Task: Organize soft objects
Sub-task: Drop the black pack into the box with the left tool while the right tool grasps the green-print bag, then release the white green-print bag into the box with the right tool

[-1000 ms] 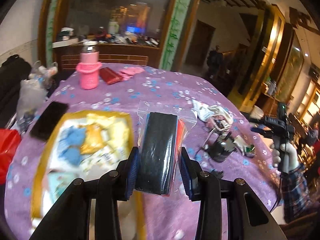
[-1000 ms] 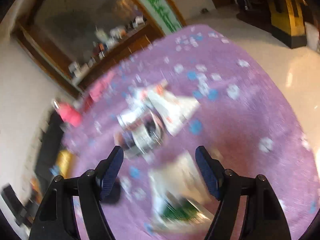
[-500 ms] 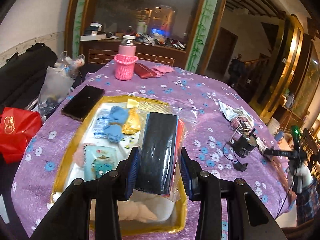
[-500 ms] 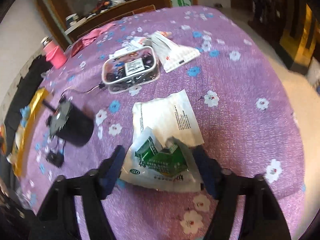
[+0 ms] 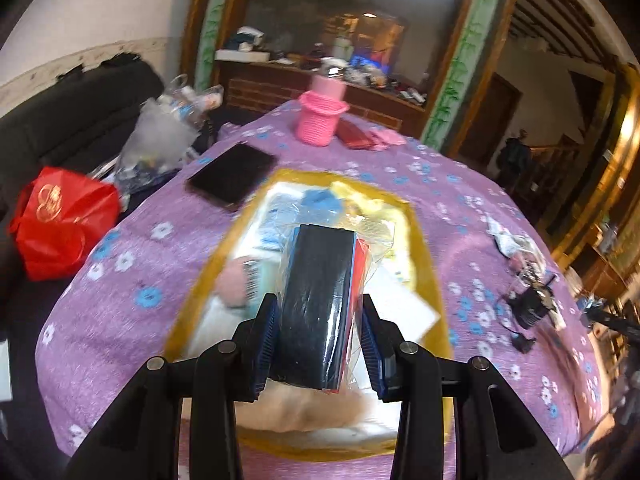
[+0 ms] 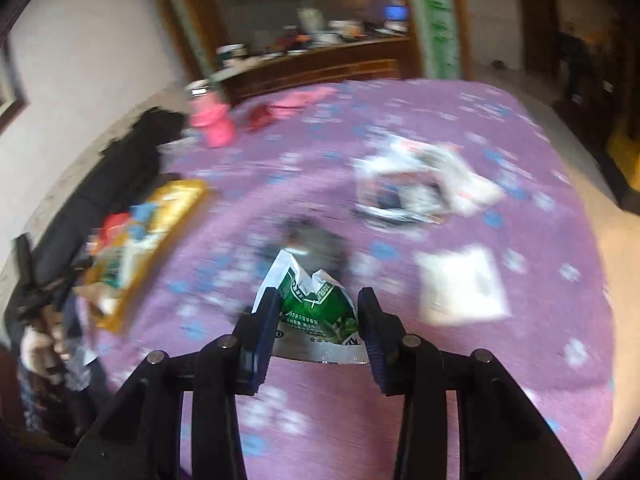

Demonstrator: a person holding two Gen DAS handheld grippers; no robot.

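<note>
My left gripper [image 5: 319, 342] is shut on a black and red soft pack in a clear plastic bag [image 5: 320, 300], held above the gold-rimmed tray [image 5: 430, 264]. The tray holds blue, yellow and pink soft items and packets. My right gripper [image 6: 318, 332] is shut on a green and white packet [image 6: 316, 304], lifted above the purple flowered tablecloth [image 6: 460, 380]. The tray also shows at the left in the right wrist view [image 6: 180, 208].
A black phone [image 5: 232, 174], a pink knitted bottle cover [image 5: 320, 118] and a red wallet [image 5: 356, 136] lie beyond the tray. A red bag [image 5: 60, 220] sits off the table's left. A white packet [image 6: 464, 284], a clear box of items [image 6: 404, 196] and a black cylinder [image 5: 528, 310] lie right.
My left gripper carried the bagged pack over the tray and tilted down. My right gripper closed on the green and white packet and lifted it, swinging toward the tray.
</note>
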